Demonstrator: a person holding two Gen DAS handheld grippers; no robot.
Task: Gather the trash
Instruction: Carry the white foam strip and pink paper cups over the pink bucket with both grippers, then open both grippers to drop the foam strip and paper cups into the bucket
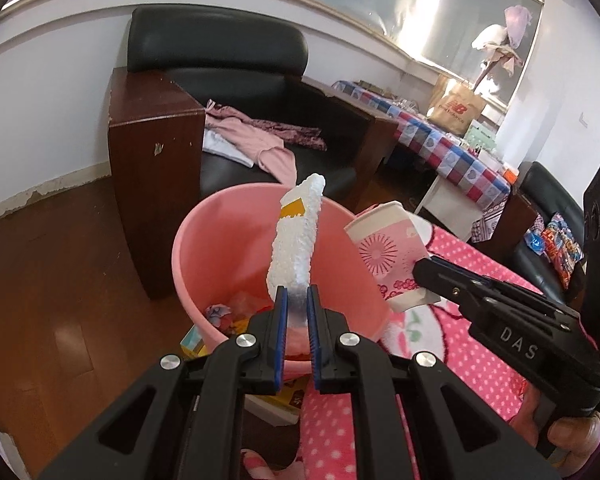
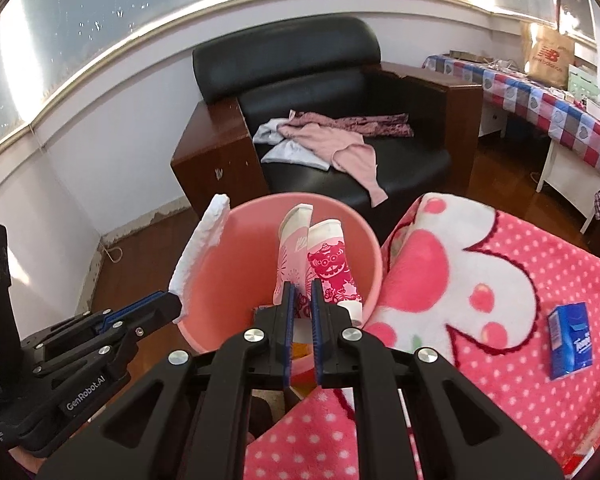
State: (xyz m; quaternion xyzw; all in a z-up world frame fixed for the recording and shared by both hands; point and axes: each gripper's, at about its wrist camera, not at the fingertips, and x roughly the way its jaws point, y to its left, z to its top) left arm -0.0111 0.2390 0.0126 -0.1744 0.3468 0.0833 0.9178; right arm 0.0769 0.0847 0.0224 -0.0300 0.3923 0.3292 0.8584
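White foam, a broken polystyrene strip (image 1: 296,232), is pinched at its lower end between the blue pads of the left gripper (image 1: 297,300); the strip stands up and away from the jaws, over the mouth of the pink bucket (image 1: 204,240). The right gripper (image 2: 301,298) has its jaws pressed onto a crushed paper cup (image 2: 320,264) with red print, the cup likewise rising from the fingertips above the bucket opening. Neither piece is released yet. Progress, as judged: some scraps of paper and wrappers already lie in the bucket bottom, so collection is partly done; the two held pieces appear ready to drop. A blue tissue pack (image 2: 571,346) lies on the pink dotted blanket (image 2: 500,280) to the right; whether it counts as trash cannot be told. Beyond the bucket, a black armchair (image 2: 340,92) carries pink clothes (image 2: 340,140). Farther right, a table with a checked cloth (image 2: 560,108).
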